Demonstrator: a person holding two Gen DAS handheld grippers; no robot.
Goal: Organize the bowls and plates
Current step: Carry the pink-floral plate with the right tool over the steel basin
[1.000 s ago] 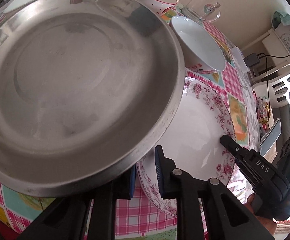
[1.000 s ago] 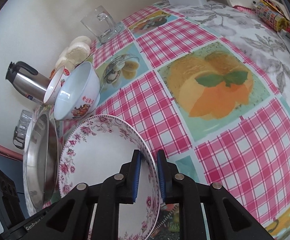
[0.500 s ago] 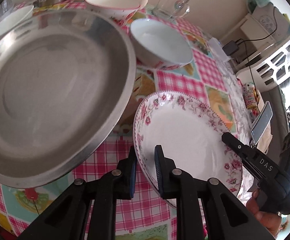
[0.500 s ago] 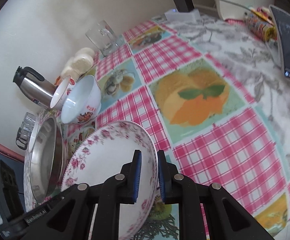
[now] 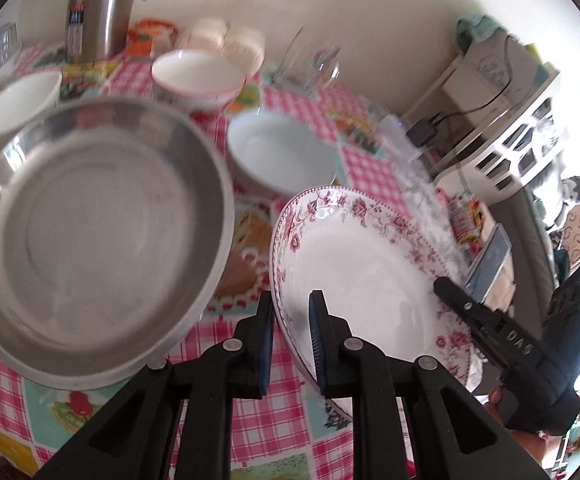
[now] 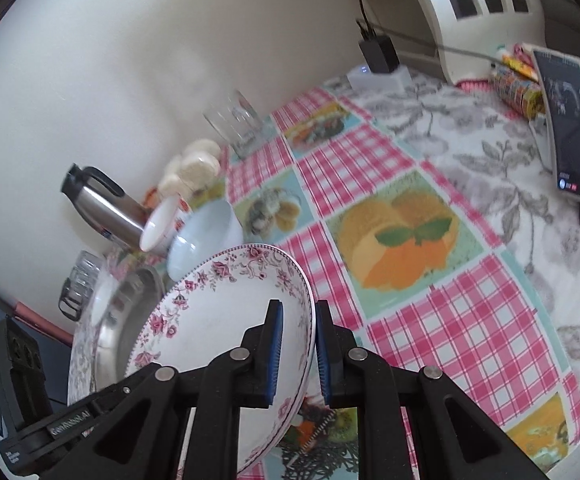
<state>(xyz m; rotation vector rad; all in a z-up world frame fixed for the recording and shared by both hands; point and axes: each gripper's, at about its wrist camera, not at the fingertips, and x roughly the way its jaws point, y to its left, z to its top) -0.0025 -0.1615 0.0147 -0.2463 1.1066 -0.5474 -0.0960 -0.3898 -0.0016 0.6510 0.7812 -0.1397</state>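
Left claw point(image 5: 290, 334) clamped on near rim of flowered plate point(image 5: 362, 276); right claw point(image 6: 296, 346) clamped on opposite rim. Plate lifted off bench point(image 6: 470, 320), tilted, beside steel pan point(image 5: 90, 240). Likely glazed china: stiff, slick, breakable, fairly heavy; rim grip best. Bowls point(image 5: 282, 152) behind, kettle point(image 5: 98, 8) farthest.
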